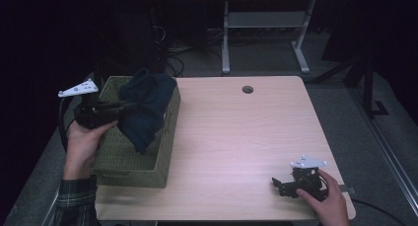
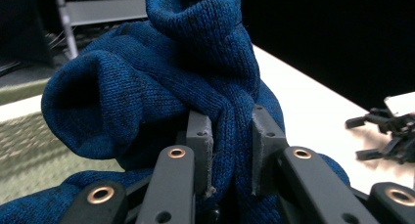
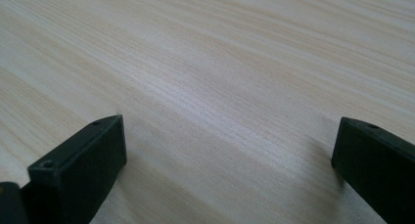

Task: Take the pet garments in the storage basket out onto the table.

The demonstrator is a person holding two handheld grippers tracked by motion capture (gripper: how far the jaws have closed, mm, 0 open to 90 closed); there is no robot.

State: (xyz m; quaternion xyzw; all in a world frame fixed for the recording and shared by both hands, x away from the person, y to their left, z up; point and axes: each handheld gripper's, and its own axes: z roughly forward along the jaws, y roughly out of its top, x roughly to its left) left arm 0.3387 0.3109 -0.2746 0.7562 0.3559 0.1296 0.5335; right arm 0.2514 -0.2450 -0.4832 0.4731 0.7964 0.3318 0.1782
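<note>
Table [image 1: 236,132]: we take it as our landmark; bare pale wood, with a green woven basket [image 1: 133,162] on its left part.
Basket: it sits at the table's left edge.
Sweater [image 1: 145,107]: the dark blue knit hangs over the basket, at the table's left rear, partly lifted and partly draped on the basket's right wall.
Left gripper [image 2: 229,150]: above the basket; its jaws are clamped on a bunched fold of the sweater.
Right gripper [image 1: 280,185]: low at the table's front right corner, jaws apart, nothing between them.
Fold and fingers [image 2: 200,145]: the knit runs up between both pads, most of the sweater bulging beyond them.
Risk: we judge that the thin pinched fold could slip out under the sweater's weight.
Risk two: the trailing hem may snag the basket wall and drag the basket across the table.
</note>
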